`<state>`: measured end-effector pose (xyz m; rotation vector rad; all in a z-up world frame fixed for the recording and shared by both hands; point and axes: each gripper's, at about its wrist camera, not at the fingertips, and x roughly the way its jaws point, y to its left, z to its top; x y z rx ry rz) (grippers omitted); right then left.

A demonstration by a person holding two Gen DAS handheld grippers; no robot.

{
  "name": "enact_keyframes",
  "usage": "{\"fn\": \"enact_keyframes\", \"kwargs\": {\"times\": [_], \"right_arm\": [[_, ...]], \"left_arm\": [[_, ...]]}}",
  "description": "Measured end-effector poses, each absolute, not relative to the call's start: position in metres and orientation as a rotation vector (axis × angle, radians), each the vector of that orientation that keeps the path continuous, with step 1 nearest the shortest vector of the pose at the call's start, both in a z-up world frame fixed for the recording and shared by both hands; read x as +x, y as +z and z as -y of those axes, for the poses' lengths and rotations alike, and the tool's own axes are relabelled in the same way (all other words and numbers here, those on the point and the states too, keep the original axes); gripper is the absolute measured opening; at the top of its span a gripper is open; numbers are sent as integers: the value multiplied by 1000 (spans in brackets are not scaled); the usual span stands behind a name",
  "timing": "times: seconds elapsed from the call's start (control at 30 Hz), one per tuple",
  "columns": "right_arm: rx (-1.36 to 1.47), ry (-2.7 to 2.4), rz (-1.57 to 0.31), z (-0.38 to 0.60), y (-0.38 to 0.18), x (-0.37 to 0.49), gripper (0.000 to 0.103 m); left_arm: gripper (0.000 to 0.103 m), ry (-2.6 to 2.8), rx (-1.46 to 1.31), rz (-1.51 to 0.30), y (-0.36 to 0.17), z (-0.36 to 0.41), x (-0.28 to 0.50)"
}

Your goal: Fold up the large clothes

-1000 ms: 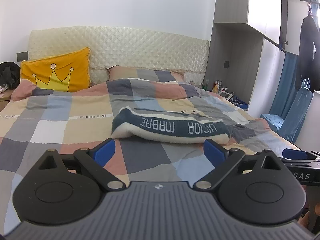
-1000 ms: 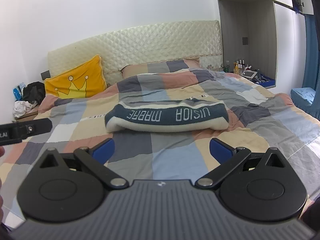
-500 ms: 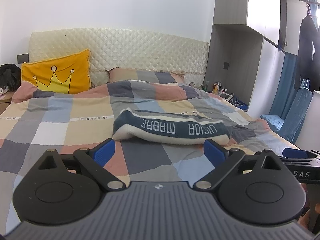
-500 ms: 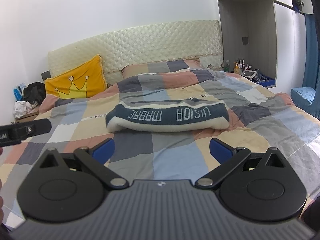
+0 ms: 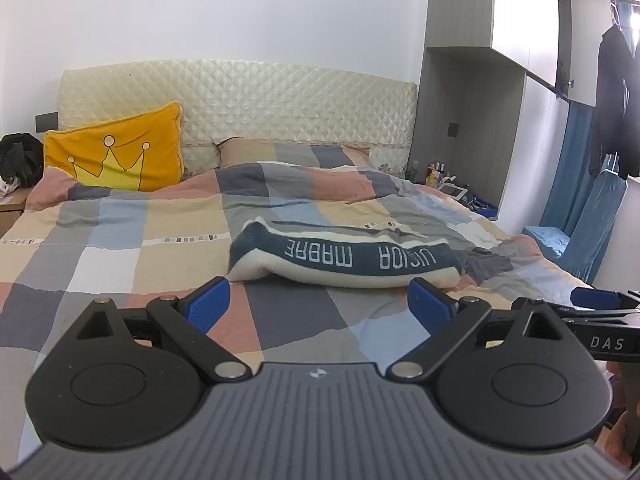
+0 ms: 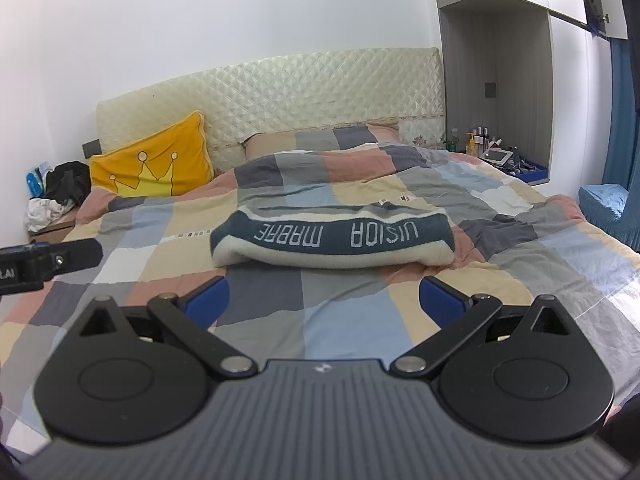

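Holding back from the bed, I see almost nothing changed over the last second: both views only drifted slightly. The sweater lies folded into a compact bundle mid-quilt, untouched. My left gripper and right gripper hang spread and empty, short of it. I judge the fold finished, or awaiting one last tidy.

crown cushion, perhaps toiletries
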<state>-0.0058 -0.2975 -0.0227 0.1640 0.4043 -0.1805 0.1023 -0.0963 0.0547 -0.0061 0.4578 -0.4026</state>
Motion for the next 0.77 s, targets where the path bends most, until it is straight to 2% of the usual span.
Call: {"fn": "enact_keyframes", "kwargs": {"times": [0.77], "right_arm": [[141, -188, -396, 296, -19, -7, 103]], "left_arm": [[100, -423, 6, -466, 55, 98, 101]]}}
